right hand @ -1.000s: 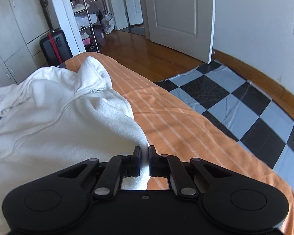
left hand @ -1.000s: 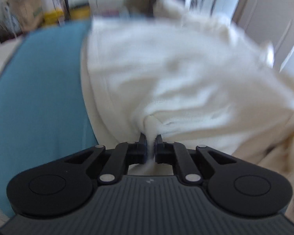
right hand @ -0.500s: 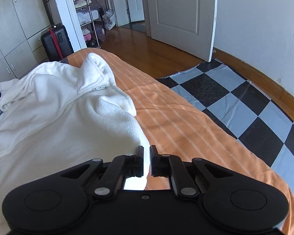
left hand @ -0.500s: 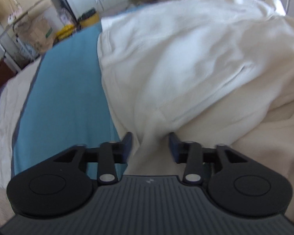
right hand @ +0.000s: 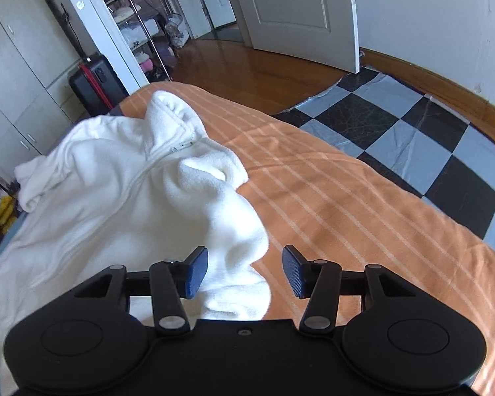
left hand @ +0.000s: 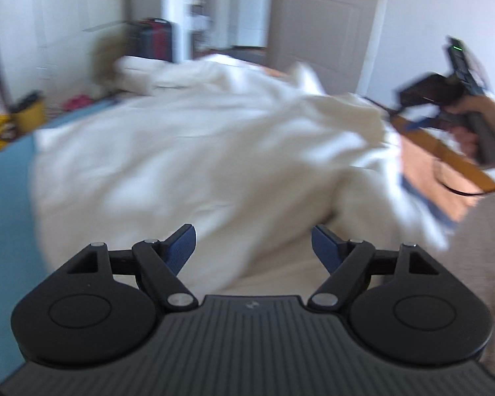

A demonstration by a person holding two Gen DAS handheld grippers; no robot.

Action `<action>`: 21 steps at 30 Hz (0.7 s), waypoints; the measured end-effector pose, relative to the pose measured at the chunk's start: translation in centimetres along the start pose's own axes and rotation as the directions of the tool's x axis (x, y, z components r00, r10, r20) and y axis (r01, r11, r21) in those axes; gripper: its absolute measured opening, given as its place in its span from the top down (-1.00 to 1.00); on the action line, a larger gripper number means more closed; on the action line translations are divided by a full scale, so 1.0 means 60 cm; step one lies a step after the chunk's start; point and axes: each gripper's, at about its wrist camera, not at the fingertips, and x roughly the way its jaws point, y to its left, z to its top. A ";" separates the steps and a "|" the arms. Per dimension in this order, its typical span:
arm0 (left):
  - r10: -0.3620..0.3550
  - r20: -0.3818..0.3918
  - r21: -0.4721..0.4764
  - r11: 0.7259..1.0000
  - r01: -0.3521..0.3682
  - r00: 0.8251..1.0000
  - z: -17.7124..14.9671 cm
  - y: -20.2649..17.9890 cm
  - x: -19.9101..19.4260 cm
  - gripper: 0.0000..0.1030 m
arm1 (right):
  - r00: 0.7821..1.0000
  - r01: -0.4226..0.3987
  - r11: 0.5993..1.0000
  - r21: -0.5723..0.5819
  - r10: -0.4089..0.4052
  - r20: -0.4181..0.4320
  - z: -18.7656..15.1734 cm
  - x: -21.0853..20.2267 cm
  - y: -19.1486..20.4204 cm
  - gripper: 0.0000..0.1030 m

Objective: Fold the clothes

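Both grippers have let go since the earlier frames: they were pinched on the white fleece, now their fingers stand apart and are opening wider. Left wrist view has also swung up and sideways, blurred, now showing the room and the other hand.

Bed [right hand: 363, 204] fills most of both views, covered by an orange striped sheet [right hand: 313, 178] on one side and a blue sheet [left hand: 6, 198] on the other. White fleece jacket [right hand: 122, 198] lies spread across the bed, collar and zip toward the far end, one sleeve [right hand: 234, 231] bunched and trailing toward the right wrist camera. In the left wrist view the jacket [left hand: 188, 151] is a pale blurred mass covering the bed's middle.

Checkered mat [right hand: 412, 125] lies on the wood floor beside the bed; a white door [right hand: 300, 10] stands ajar beyond it. Dark suitcase [right hand: 95, 82] sits by the wardrobe.

Left gripper [left hand: 253, 247]: fingers wide apart, opening, fleece behind the gap but no pad touching it. Right gripper [right hand: 246, 272]: fingers apart, opening, sleeve cuff lying between them, pads not pressing. Right hand [left hand: 478, 122] grips its tool's handle at the edge of the left wrist view.
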 end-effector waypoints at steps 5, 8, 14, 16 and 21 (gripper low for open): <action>-0.125 -0.011 -0.034 0.992 0.124 0.992 0.030 -0.027 0.049 -0.51 | 0.987 -0.113 0.980 -0.165 0.130 0.098 -0.021 -0.048 0.047 -0.08; -0.201 -0.036 -0.101 0.975 0.196 0.979 0.029 -0.027 0.088 -0.51 | 0.959 -0.284 0.920 -0.269 0.279 -0.061 -0.034 -0.022 0.083 0.02; -0.169 -0.024 -0.227 0.961 0.160 0.985 -0.008 -0.014 0.139 -0.51 | 0.941 -0.281 0.868 -0.409 0.165 -0.296 -0.076 0.081 0.145 0.37; -0.174 -0.031 -0.230 0.960 0.163 0.984 -0.019 -0.012 0.145 -0.51 | 0.946 -0.264 0.861 -0.434 0.144 -0.290 -0.080 0.098 0.152 0.60; -0.159 -0.044 -0.239 0.960 0.144 0.986 -0.045 0.001 0.141 -0.51 | 0.969 -0.216 0.851 -0.479 0.127 -0.211 -0.075 0.079 0.152 0.98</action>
